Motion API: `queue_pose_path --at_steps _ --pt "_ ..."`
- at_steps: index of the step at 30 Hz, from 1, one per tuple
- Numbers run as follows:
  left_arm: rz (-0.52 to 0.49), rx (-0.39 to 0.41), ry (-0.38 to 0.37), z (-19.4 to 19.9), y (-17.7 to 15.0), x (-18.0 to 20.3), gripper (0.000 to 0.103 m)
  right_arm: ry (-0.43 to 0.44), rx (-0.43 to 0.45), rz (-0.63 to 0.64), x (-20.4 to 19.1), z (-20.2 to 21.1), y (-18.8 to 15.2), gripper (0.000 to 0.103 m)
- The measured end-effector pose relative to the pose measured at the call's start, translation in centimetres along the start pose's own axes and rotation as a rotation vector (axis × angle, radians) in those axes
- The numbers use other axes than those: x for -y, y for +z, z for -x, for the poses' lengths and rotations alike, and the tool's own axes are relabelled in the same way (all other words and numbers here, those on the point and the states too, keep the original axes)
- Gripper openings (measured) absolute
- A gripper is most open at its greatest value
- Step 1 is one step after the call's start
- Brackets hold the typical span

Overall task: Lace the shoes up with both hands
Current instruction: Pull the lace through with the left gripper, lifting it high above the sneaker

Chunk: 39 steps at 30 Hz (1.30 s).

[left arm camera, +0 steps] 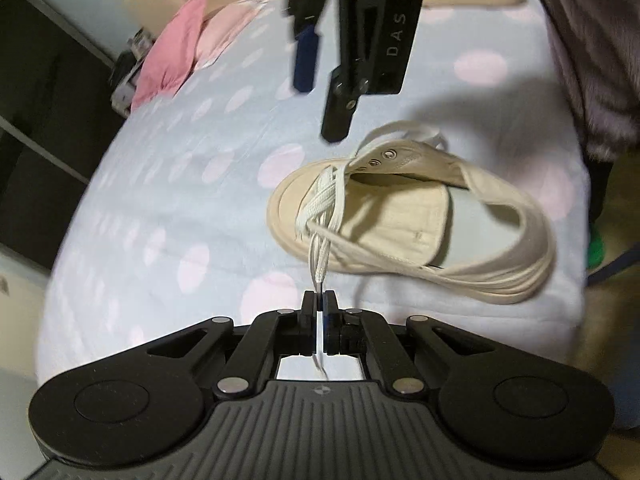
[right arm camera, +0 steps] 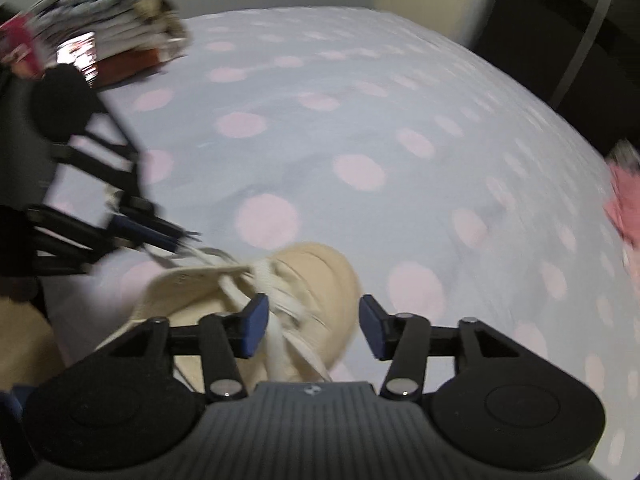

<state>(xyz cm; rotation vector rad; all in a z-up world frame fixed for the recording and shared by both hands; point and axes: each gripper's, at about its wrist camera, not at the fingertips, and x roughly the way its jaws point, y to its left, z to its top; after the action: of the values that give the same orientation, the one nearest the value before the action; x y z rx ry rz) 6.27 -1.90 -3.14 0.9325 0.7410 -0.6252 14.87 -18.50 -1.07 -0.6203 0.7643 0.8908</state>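
Cream shoe (left arm camera: 416,216) lies on the dotted bedspread (left arm camera: 168,184). Left gripper (left arm camera: 319,300) clamped on the lace (left arm camera: 322,252) tip, just beside the toe. Right gripper (right arm camera: 312,326) gapes above the shoe, pads gripping nothing. Only the left view shows the eyelets (left arm camera: 378,159) and pink clothes (left arm camera: 176,56) beyond the shoe; only the right view shows a blurred stack (right arm camera: 112,40). Dark furniture (left arm camera: 36,100) edges the bed.
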Motion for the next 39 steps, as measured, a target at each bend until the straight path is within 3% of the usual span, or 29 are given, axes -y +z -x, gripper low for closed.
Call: queue_pose_path --at_steps 3,5,11,22,32,39 --pt "0.052 -0.021 -0.018 1.8 -0.7 -0.8 0.001 -0.035 -0.018 -0.073 2.1 -0.8 0.1 0.07" --pt "0.074 -0.04 -0.029 3.3 -1.3 -0.9 0.001 -0.052 -0.03 -0.112 2.9 -1.0 -0.2 0.07" --pt "0.147 -0.113 -0.064 8.4 -3.9 -1.4 0.001 -0.085 0.017 -0.161 4.6 0.4 -0.9 0.077" --pt "0.204 -0.311 -0.081 12.9 -7.6 -1.6 0.001 -0.122 0.084 -0.228 6.4 0.5 -0.1 0.078" --pt "0.211 -0.494 -0.077 14.6 -11.4 -1.7 0.0 -0.114 0.107 -0.233 6.4 0.4 0.4 0.078" --pt "0.21 -0.503 -0.06 12.5 -11.4 -1.7 0.001 -0.112 0.103 -0.235 6.1 0.4 0.4 0.078"
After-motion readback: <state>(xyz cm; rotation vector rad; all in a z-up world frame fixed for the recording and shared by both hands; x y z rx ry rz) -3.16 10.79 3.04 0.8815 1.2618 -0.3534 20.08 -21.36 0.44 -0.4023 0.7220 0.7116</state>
